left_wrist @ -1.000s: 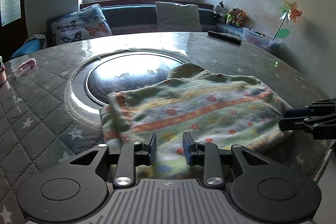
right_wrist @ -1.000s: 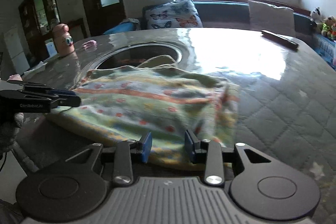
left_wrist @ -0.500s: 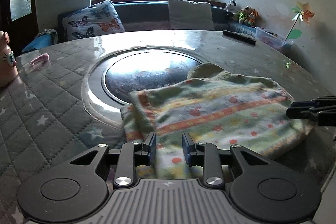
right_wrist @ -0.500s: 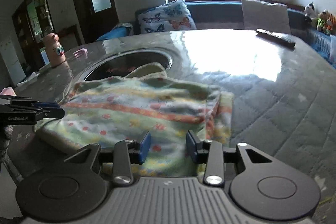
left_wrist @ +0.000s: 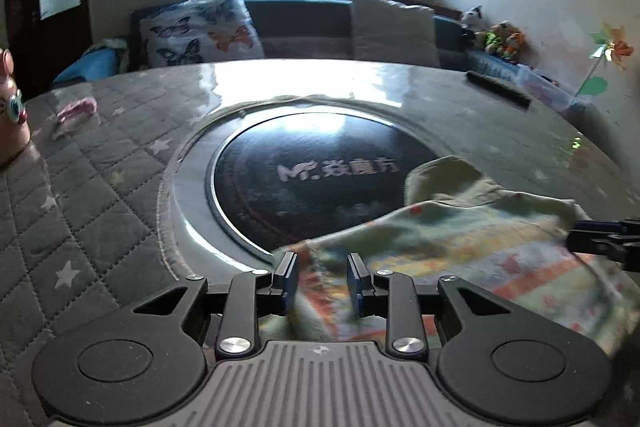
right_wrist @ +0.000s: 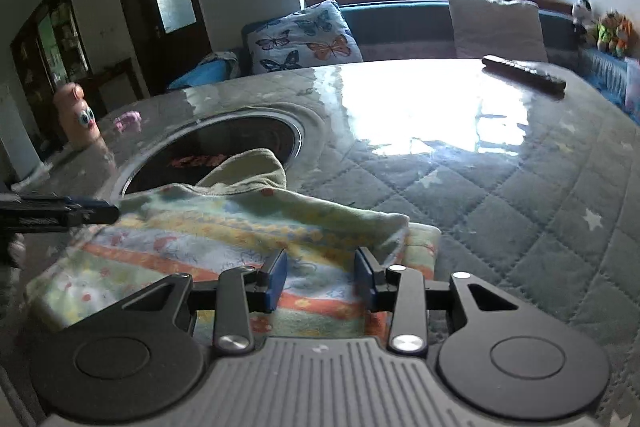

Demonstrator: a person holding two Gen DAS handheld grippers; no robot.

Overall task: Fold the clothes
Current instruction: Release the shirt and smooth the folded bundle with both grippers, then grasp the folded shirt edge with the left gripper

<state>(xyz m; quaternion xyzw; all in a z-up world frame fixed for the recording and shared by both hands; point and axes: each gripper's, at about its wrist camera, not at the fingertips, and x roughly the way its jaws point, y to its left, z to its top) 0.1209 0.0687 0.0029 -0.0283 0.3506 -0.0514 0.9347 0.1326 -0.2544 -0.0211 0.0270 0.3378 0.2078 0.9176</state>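
Observation:
A folded, flower-patterned garment (left_wrist: 460,239) in green, yellow and orange lies on the quilted table, its olive collar part (right_wrist: 248,167) over the rim of the black round insert. My left gripper (left_wrist: 321,281) is open at the garment's left edge, with a fold of cloth between its fingers. My right gripper (right_wrist: 321,281) is open low over the garment's right end, with cloth showing in the gap. Each gripper shows in the other's view: the right one (left_wrist: 604,241) at the far right corner, the left one (right_wrist: 60,215) at the left corner.
The round table (right_wrist: 520,187) has a glossy grey quilted cover and a black round insert (left_wrist: 320,179) in its middle. A dark remote (right_wrist: 524,75) lies at the far right. A pink figurine (right_wrist: 78,115) and a small pink item (left_wrist: 76,107) stand far left. A cushioned bench runs behind.
Both grippers have moved forward along the garment toward its far side. The left one has shifted to the cloth's left edge. The finger gaps have stayed about the same.

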